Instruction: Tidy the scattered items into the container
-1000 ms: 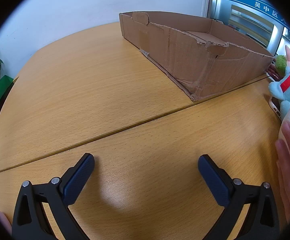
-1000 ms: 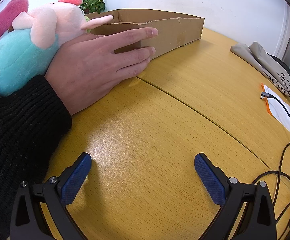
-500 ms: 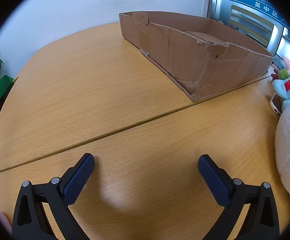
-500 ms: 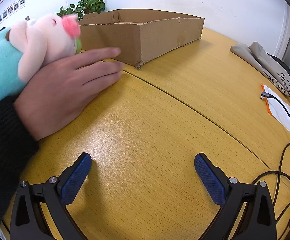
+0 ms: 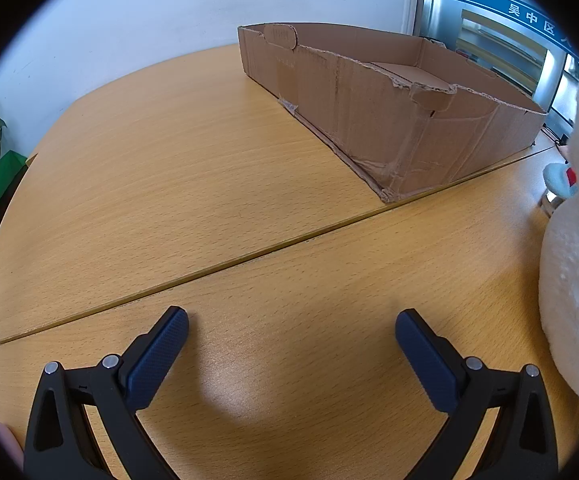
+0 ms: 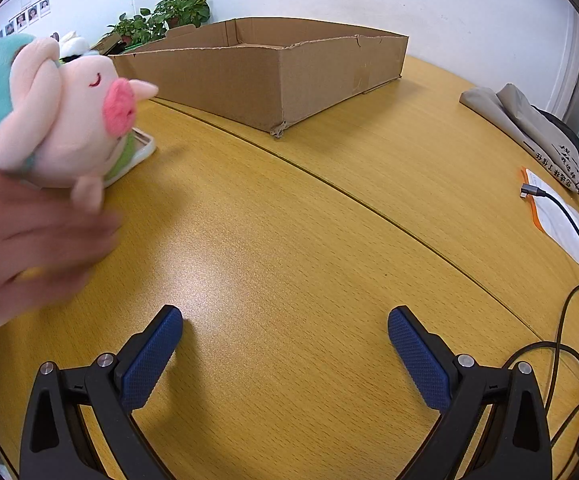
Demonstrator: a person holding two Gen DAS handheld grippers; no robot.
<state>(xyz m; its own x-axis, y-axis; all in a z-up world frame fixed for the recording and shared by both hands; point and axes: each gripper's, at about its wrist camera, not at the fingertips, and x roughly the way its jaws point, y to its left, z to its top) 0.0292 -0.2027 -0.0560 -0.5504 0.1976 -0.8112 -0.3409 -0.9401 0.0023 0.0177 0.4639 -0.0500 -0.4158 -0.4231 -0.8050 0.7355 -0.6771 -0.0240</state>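
Note:
A shallow open cardboard box (image 5: 389, 92) stands on the wooden table, far ahead and right in the left wrist view; it also shows in the right wrist view (image 6: 265, 76), ahead at centre. A pink and teal plush pig (image 6: 61, 120) sits at the left of the right wrist view, with a blurred bare hand (image 6: 29, 256) below it. A white fluffy plush (image 5: 577, 260) fills the right edge of the left wrist view. My left gripper (image 5: 291, 344) is open and empty above bare table. My right gripper (image 6: 285, 340) is open and empty too.
A phone in a pale case (image 6: 137, 156) lies under the pig. A folded grey bag (image 6: 529, 124), a paper sheet (image 6: 565, 224) and black cables (image 6: 569, 320) lie at the right. Potted plants (image 6: 169, 16) stand behind the box. A table seam (image 5: 209, 272) runs across.
The bare hand has pulled back from the box toward the lower left, leaving the plush pig beside the phone. The white plush now fills more of the left wrist view. Both grippers have not moved.

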